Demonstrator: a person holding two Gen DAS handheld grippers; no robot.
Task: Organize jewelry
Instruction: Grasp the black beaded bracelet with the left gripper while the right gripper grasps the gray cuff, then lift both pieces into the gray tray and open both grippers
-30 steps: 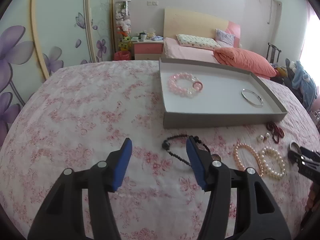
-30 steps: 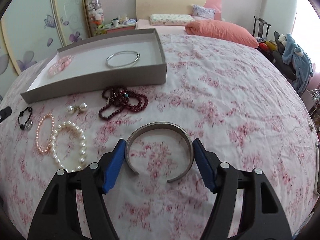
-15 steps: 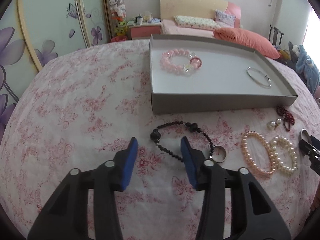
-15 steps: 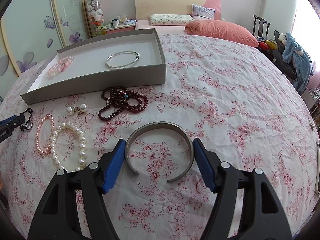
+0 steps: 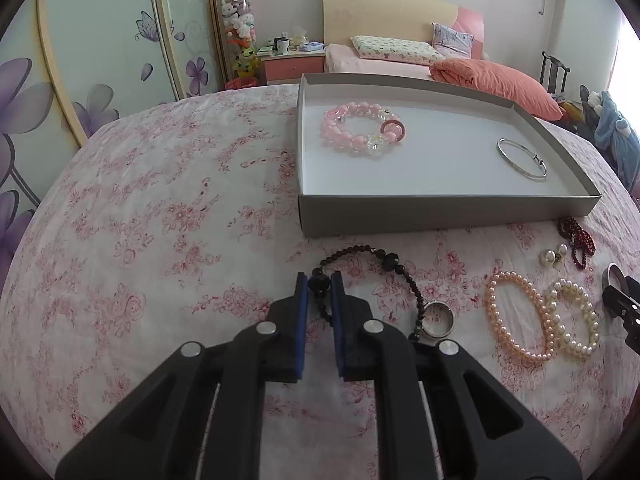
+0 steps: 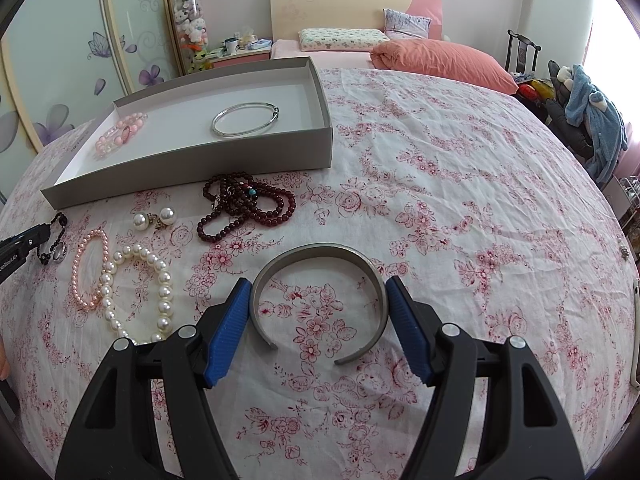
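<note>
My left gripper [image 5: 319,280] is shut on the black bead bracelet [image 5: 386,262], which lies on the floral cloth with a silver ring [image 5: 438,318] on it. The grey tray [image 5: 440,210] just beyond holds a pink bead bracelet [image 5: 360,130] and a thin silver bangle [image 5: 522,158]. My right gripper [image 6: 320,308] is open, its fingers either side of a grey metal cuff [image 6: 320,256] lying flat on the cloth. The left gripper [image 6: 24,244] shows at the left edge of the right wrist view.
On the cloth lie a pink pearl bracelet [image 6: 86,272], a white pearl bracelet [image 6: 160,280], pearl earrings [image 6: 154,218] and a dark red bead necklace [image 6: 244,208]. A bed with pillows [image 6: 440,60] stands behind, wardrobe doors at left.
My left gripper moved forward over the black bracelet and closed on a bead of it. My right gripper has stayed still around the cuff.
</note>
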